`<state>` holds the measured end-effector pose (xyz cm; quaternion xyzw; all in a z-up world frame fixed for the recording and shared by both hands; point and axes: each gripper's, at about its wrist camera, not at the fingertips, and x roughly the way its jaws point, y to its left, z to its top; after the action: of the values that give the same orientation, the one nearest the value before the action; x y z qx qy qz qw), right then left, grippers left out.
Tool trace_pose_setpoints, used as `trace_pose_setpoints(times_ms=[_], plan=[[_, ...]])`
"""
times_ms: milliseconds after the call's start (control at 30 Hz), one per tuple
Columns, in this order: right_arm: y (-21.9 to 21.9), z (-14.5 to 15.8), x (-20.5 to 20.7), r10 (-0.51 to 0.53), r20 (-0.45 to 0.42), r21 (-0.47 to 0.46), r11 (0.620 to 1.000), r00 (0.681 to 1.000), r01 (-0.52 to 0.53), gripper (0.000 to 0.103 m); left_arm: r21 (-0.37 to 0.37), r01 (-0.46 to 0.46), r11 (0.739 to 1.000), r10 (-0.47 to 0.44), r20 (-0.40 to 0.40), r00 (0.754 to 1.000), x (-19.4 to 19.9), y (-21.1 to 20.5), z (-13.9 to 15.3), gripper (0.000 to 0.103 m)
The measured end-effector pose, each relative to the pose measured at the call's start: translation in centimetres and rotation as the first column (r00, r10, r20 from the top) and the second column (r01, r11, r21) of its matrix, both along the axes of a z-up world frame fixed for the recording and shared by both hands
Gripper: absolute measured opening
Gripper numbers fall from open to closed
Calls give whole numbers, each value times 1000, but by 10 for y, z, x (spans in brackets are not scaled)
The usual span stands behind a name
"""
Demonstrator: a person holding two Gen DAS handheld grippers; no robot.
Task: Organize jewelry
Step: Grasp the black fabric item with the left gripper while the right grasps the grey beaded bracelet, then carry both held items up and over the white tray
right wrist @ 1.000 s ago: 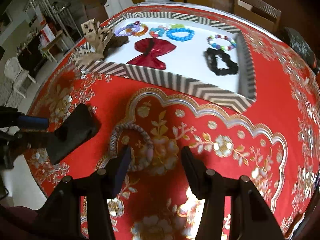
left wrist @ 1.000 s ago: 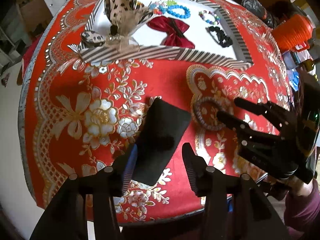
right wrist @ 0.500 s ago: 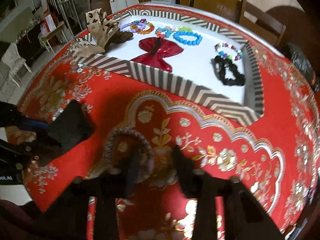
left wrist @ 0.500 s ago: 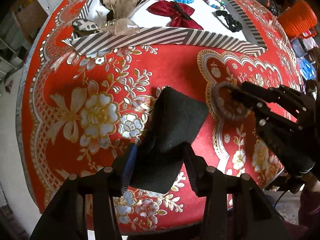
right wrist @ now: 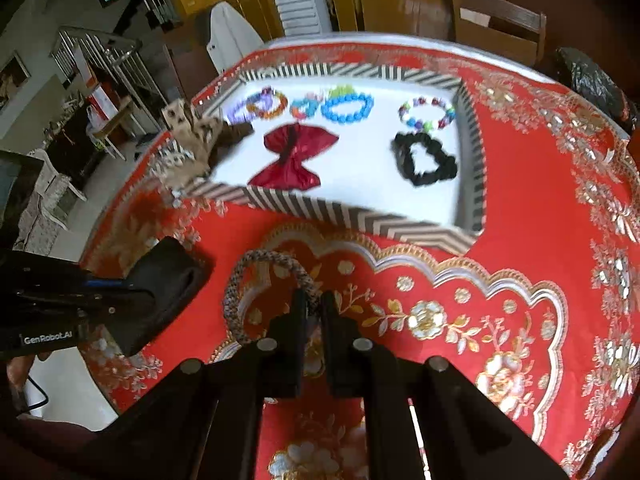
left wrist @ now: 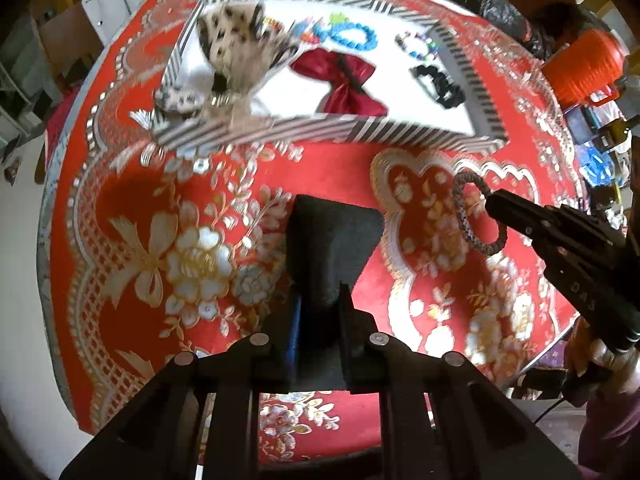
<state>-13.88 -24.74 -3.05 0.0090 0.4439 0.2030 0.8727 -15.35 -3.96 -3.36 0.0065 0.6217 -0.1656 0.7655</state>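
Red and gold brocade covers the round table (left wrist: 132, 216) where a person works a handheld gripper in each hand. The left gripper (left wrist: 318, 320) has just closed, its fingers (left wrist: 347, 320) clamped on the near end of a black pouch (left wrist: 332, 240); the rest of the dark fabric fans out beyond the fingertips, lifted at an angle over the cloth. Off to the right of those fingers, the right gripper (right wrist: 314, 308) has likewise just closed, pinching the near edge of a braided bracelet (right wrist: 240, 280), whose ring extends ahead and to the left of its fingertips. In the left wrist view the same bracelet (left wrist: 466, 216) hangs from the tip of the right gripper (left wrist: 490, 200), just beside the pouch but not touching it. Whether the ring's far side rests on the cloth cannot be told.

Well beyond both sets of fingers sits a striped tray (right wrist: 360, 220) with a white floor. Inside it lie a red satin bow (right wrist: 296, 156), a black scrunchie (right wrist: 424, 160), a blue bead bracelet (right wrist: 348, 108), a multicoloured bead bracelet (right wrist: 428, 114) and further bead bracelets (right wrist: 264, 104) at the far left. A leopard-print bow (left wrist: 236, 52) drapes over the tray's left corner.
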Motion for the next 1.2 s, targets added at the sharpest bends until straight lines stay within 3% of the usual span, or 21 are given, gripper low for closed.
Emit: trace_pose_setpoints(times_ms=[367,767,1200], plan=[[-19,28,-2,-62,48,27,998,997,60,7,3,21,1000,-21,100,995,10,-27,39,0],[-26,43,2,-89,87,20,996,992,88,7,31,26,999,-30,171,985,26,-36,60,0],[-29,46,16,-104,87,22,995,991,102,7,21,18,1000,-22,192,981,51,-36,76,0]])
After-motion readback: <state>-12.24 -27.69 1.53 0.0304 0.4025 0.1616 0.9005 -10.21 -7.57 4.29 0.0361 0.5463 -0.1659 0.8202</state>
